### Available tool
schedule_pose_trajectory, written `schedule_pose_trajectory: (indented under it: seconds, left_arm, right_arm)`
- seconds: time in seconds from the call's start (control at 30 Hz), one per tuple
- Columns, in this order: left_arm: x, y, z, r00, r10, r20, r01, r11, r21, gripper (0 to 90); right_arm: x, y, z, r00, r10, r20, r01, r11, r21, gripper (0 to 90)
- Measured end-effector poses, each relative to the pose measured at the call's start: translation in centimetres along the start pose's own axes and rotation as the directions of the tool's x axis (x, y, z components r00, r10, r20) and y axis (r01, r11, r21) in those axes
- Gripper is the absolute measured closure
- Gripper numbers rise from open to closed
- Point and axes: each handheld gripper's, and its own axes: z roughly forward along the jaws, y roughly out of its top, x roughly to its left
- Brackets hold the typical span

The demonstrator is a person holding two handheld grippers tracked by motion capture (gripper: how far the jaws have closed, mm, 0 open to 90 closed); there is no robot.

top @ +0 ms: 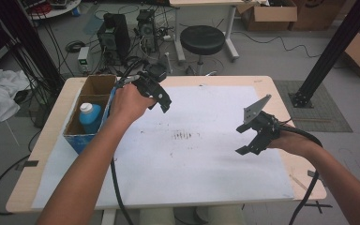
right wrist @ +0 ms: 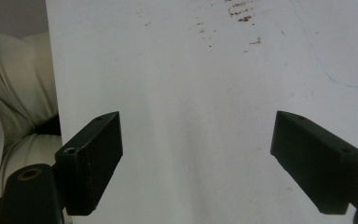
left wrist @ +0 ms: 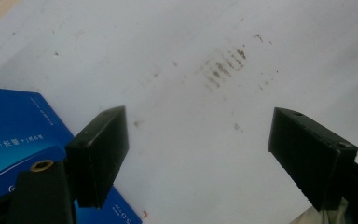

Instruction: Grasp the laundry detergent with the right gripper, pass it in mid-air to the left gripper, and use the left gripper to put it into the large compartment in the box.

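My left gripper (top: 162,101) hovers over the back left of the white sheet (top: 201,164), just right of an open blue cardboard box (top: 77,136). In the left gripper view the left gripper (left wrist: 196,122) is open and holds nothing, with the blue box (left wrist: 14,135) beside its left jaw. A blue bottle with a white cap (top: 89,116) stands inside the box. My right gripper (top: 242,139) is low over the sheet's right side. In the right gripper view the right gripper (right wrist: 198,122) is open and holds nothing, above bare white sheet (right wrist: 191,70).
Dark smudges (top: 183,136) mark the middle of the sheet. Behind the table stand a black stool (top: 202,40) and computer cases (top: 114,35) among cables. A black frame post (top: 330,51) rises at the right. The person's light trousers (right wrist: 9,93) lie past the near edge.
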Motion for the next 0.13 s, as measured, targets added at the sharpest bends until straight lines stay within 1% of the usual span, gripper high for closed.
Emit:
schedule_pose_trajectory:
  seconds: [0.13]
  left_arm:
    - [0.20,-0.16,-0.02,1.0000,-0.004,0.001,0.004,0.9999,-0.013,21.0]
  right_arm:
    - [0.03,-0.13,0.07,1.0000,0.002,0.000,-0.002,1.000,-0.002,16.4]
